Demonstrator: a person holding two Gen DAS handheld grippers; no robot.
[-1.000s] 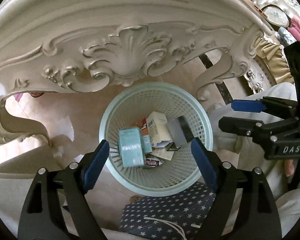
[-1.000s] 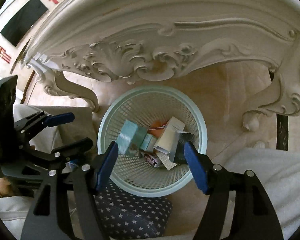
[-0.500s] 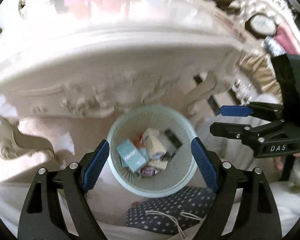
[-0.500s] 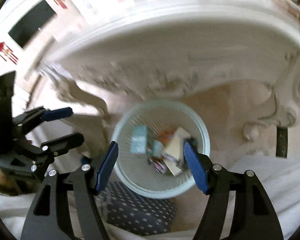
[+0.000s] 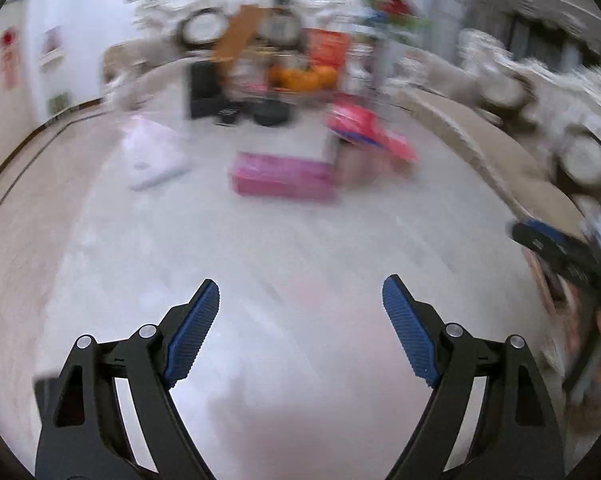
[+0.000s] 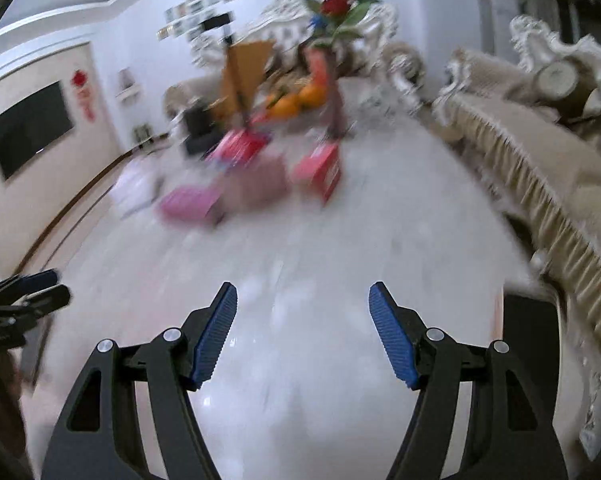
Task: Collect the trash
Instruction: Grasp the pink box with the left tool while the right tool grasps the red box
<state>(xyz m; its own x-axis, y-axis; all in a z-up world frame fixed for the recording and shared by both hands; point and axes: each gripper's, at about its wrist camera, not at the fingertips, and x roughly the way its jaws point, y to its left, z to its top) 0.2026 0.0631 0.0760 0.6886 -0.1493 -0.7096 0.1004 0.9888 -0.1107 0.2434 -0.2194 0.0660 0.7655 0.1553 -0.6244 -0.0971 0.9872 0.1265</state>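
Both views are blurred and look across a glossy white tabletop [image 5: 300, 248]. My left gripper [image 5: 300, 304] is open and empty above it. My right gripper [image 6: 303, 308] is open and empty too; it also shows at the right edge of the left wrist view [image 5: 560, 256]. The left gripper shows at the left edge of the right wrist view [image 6: 20, 300]. A pink box [image 5: 280, 176] lies mid-table, with a red package [image 5: 364, 128] behind it. They also show in the right wrist view, the pink box [image 6: 188, 204] and a red box [image 6: 320, 168]. The waste basket is out of view.
A white flat pack [image 5: 152, 152] lies at the table's left. Oranges [image 5: 300, 76], black items [image 5: 208, 92], a brown cardboard piece [image 6: 240, 76] and a vase of red roses [image 6: 336, 20] stand at the far end. A beige fringed sofa [image 6: 540, 168] runs along the right.
Both grippers have swung up from over the basket under the table edge to look across the tabletop. The basket has left both views. Both stay open.
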